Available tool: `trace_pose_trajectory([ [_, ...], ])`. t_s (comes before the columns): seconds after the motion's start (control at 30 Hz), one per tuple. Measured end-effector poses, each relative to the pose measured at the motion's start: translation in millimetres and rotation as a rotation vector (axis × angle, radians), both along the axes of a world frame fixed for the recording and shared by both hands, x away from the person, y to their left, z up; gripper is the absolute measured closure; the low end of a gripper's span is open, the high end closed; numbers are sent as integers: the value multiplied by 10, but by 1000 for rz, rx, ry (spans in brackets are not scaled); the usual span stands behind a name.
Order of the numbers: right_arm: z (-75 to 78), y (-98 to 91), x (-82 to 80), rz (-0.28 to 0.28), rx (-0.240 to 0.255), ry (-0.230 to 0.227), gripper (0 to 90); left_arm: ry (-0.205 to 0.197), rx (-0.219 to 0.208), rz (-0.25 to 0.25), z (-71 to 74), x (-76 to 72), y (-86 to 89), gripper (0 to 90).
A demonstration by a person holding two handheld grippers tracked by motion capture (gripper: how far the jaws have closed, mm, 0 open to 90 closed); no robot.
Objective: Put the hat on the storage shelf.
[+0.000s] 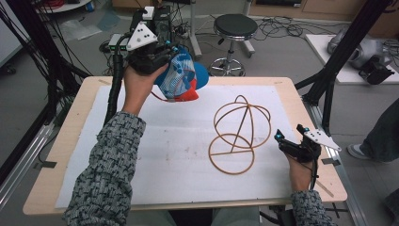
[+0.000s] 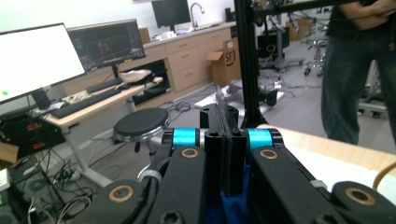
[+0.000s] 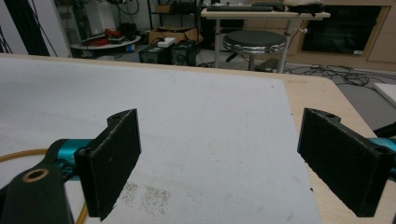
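Grey floor strewn with cables (image 1: 277, 26). Black round stool (image 1: 235, 26) just beyond the table's far edge. Far desk (image 2: 88, 108) carries two monitors (image 2: 39, 58) and a keyboard (image 2: 84, 101). Wooden cabinets (image 2: 196, 60) along far wall. Black frame post (image 2: 247, 60) at right.

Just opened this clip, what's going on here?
A person holds a gripper in each hand at a table covered by a white cloth. The left gripper is shut on a blue, white and red cap, held up above the table's far left. The right gripper, jaws open, rests near a golden wire hat stand.
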State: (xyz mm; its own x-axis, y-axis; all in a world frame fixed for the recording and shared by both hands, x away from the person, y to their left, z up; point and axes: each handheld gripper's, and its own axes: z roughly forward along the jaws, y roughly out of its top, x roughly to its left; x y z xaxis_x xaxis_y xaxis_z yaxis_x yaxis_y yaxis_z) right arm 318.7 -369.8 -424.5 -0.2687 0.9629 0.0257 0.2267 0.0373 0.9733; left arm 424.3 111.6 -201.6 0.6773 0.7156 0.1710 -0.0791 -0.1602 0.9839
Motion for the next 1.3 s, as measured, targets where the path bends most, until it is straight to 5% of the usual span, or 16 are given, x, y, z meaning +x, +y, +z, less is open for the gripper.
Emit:
trace_pose_trajectory([
  [0.47, -7, -8, 13, 1, 11, -1, 125, -22, -14, -97, 305, 12, -279, 891],
  [0.7, -5, -12, 9, 1, 8, -2, 126, -57, 18, -129, 444, -70, -479, 891],
  [1.3, -5, -14, 7, 1, 9, -2, 126, -88, -4, -286, 670, -272, -753, 891],
])
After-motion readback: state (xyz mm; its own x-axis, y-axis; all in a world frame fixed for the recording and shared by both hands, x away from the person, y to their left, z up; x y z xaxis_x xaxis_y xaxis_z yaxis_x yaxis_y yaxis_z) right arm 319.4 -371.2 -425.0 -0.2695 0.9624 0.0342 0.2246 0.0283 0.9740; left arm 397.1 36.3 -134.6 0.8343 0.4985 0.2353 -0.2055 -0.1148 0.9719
